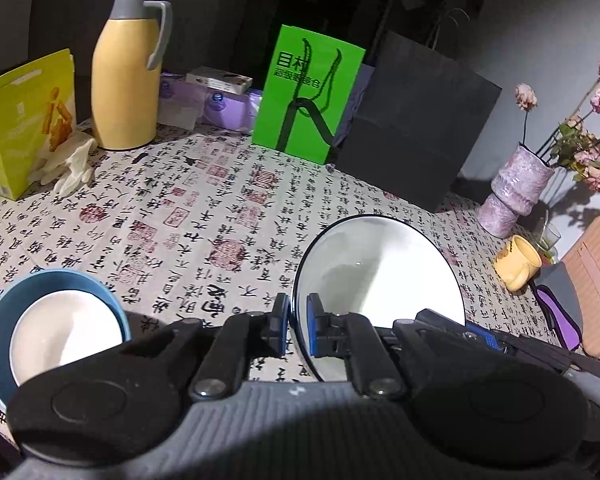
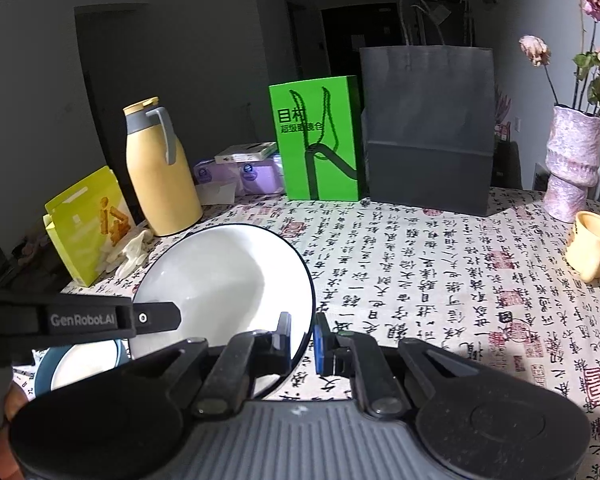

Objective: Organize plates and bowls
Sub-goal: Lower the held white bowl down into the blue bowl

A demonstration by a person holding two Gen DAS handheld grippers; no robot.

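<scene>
Dim room, grey walls (image 2: 180,40). Dark doorway (image 2: 356,40) behind table. Table under calligraphy-print cloth (image 2: 440,280). Bright light falls across the cloth, hard shadows; far side of room stays dark.

The white plate (image 1: 380,276) has a thin dark rim and a glossy, empty face. It is tilted up above the tablecloth, its two opposite edges pinched. The blue bowl (image 1: 4,320) sits low on the left, upright on the cloth, with what seems a white dish (image 1: 64,332) nested inside it.
</scene>
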